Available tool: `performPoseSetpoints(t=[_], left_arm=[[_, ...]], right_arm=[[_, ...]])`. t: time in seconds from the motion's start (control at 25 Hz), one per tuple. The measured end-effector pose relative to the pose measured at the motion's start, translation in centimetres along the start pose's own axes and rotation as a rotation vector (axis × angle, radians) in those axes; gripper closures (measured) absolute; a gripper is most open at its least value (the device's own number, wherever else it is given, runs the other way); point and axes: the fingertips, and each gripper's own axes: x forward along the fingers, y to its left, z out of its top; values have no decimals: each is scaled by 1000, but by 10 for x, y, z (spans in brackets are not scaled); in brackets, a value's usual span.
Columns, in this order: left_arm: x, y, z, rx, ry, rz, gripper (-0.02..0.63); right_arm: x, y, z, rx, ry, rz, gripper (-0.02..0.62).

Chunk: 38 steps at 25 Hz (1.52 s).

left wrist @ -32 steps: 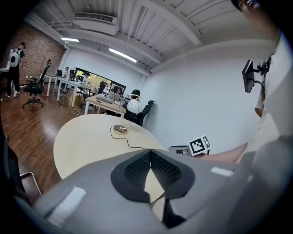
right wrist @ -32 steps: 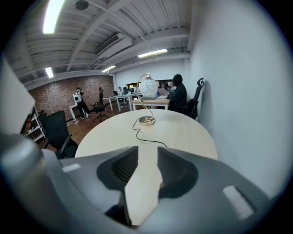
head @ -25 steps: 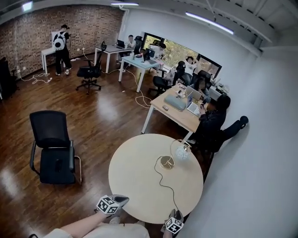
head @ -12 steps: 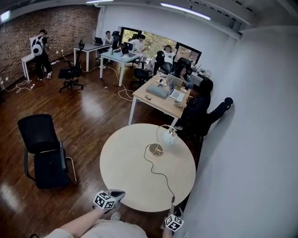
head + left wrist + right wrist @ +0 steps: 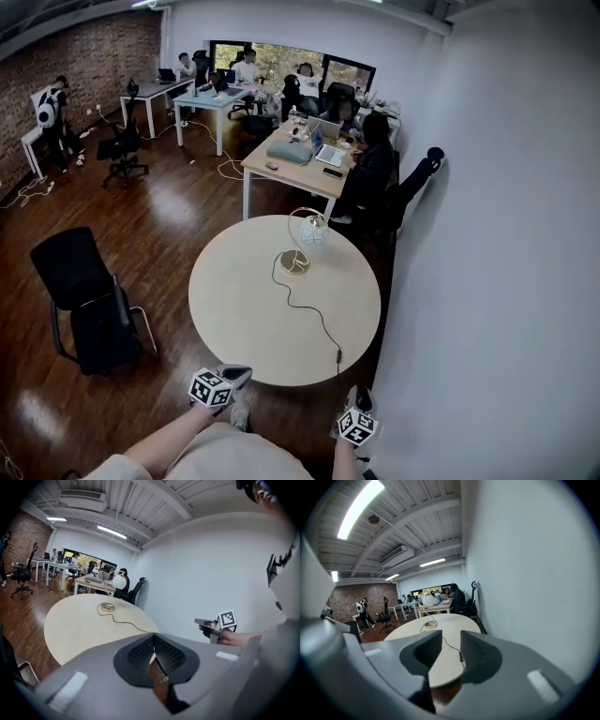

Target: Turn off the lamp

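The lamp [image 5: 313, 230] has a white globe on a thin hoop and a round brass base [image 5: 293, 262]. It stands on the far half of the round pale table [image 5: 234, 309]. Its black cord runs toward me to an inline switch [image 5: 338, 355] near the table's front edge. My left gripper [image 5: 240, 374] hangs just off the near rim, jaws shut on nothing. My right gripper [image 5: 361, 400] is lower right, off the rim, open and empty. The left gripper view shows the lamp [image 5: 119, 581] far beyond the left gripper [image 5: 153, 639]. Between the right gripper's [image 5: 445, 644] jaws I see the table and switch [image 5: 460, 656].
A black chair [image 5: 89, 300] stands on the wood floor left of the table. A white wall [image 5: 487, 234] runs close along the right. Behind the table, a person sits at a wooden desk [image 5: 286, 164]. More desks and people fill the back.
In the head view the table and lamp have slid up and to the left. Both grippers stay at the bottom, now clear of the table's near rim.
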Motion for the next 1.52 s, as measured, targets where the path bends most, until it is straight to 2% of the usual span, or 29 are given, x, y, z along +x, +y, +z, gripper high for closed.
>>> performPoseSetpoints(t=[0.36, 0.64, 0.8, 0.96, 1.16, 1.28, 1.4, 1.52], left_arm=[[-31, -62, -51, -27, 16, 18, 601], [-62, -66, -78, -49, -31, 81, 601], [-63, -84, -75, -54, -60, 93, 601], [-71, -80, -102, -89, -19, 107, 601], [-66, -75, -98, -81, -12, 74, 601], [-57, -81, -89, -43, 18, 35, 601], [-47, -77, -67, 6, 40, -1, 601], [-45, -70, -44, 36, 28, -24, 601]], right_arm=[[-60, -11, -11, -22, -25, 41, 471], [-77, -8, -32, -54, -42, 97, 471], [-100, -17, -27, -35, -44, 139, 471], [-118, -3, -26, -57, -12, 184, 471], [-114, 5, -48, -127, 92, 160, 471], [-115, 10, -39, -188, 124, 148, 474], [-105, 23, -27, -170, 114, 129, 474], [-88, 46, -27, -165, 124, 140, 477]])
